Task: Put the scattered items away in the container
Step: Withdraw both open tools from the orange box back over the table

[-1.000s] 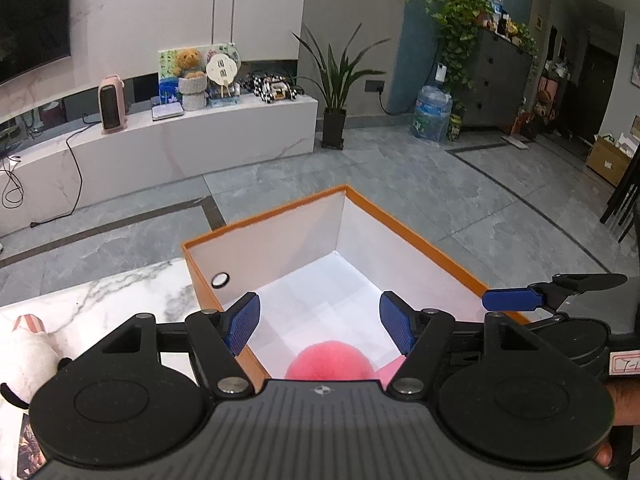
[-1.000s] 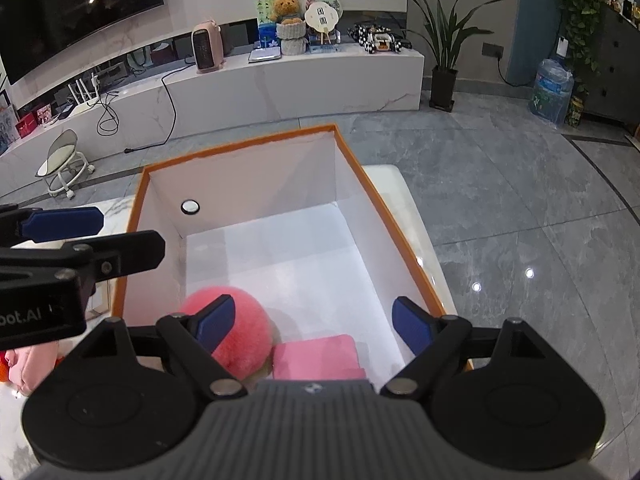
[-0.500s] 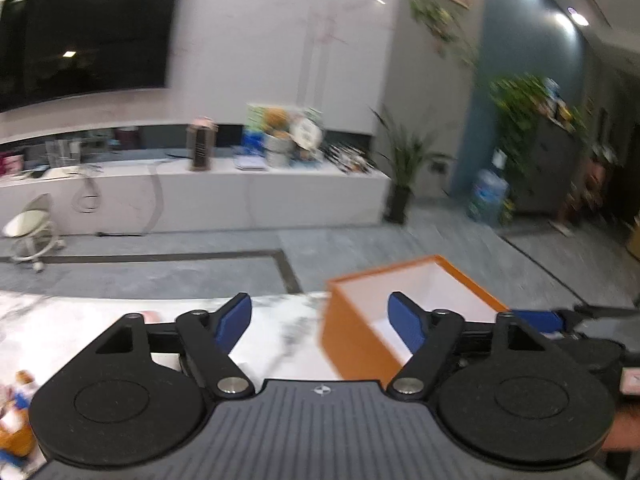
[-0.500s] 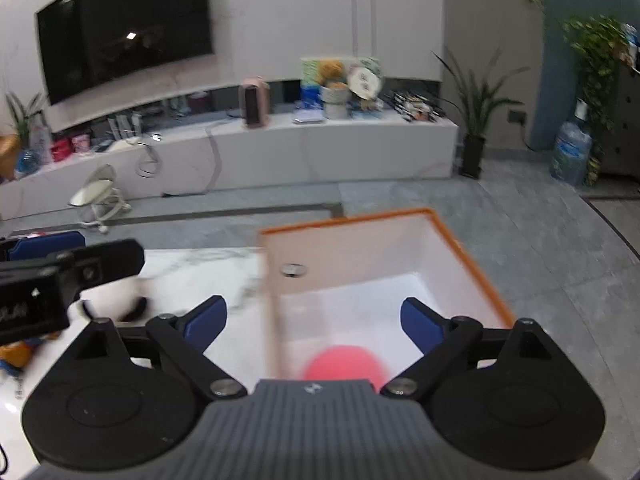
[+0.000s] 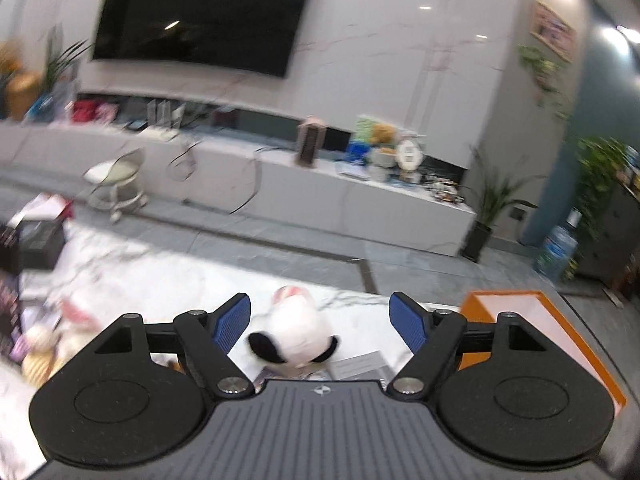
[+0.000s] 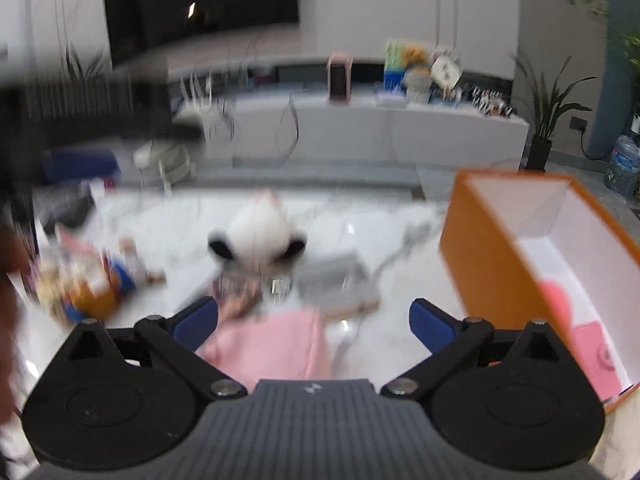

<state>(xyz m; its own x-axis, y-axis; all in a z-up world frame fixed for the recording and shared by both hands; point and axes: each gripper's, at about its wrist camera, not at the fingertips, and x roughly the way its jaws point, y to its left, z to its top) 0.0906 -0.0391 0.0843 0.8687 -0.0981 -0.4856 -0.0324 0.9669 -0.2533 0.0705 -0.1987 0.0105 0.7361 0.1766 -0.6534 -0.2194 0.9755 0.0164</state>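
The orange box point(image 5: 576, 332) with a white inside stands at the right of the marble table; in the right wrist view the box point(image 6: 476, 236) holds a pink ball point(image 6: 554, 300) and a pink flat item point(image 6: 592, 352). My left gripper point(image 5: 320, 326) is open and empty, above a white plush toy with black ears point(image 5: 294, 330). My right gripper point(image 6: 314, 322) is open and empty, above a pink cloth point(image 6: 272, 344). The plush point(image 6: 258, 232) lies beyond it. A grey flat box point(image 6: 334, 284) lies beside the plush.
Several small colourful toys point(image 6: 84, 280) lie at the table's left, also in the left wrist view point(image 5: 44, 340). A dark box point(image 5: 36, 240) sits at the far left. Beyond the table are a grey floor, a white stool point(image 5: 118, 176) and a long TV cabinet point(image 5: 360, 196).
Both grippers have swung left, away from above the orange box, and now face the scattered items on the table. Both views are motion-blurred. Both grippers stay open.
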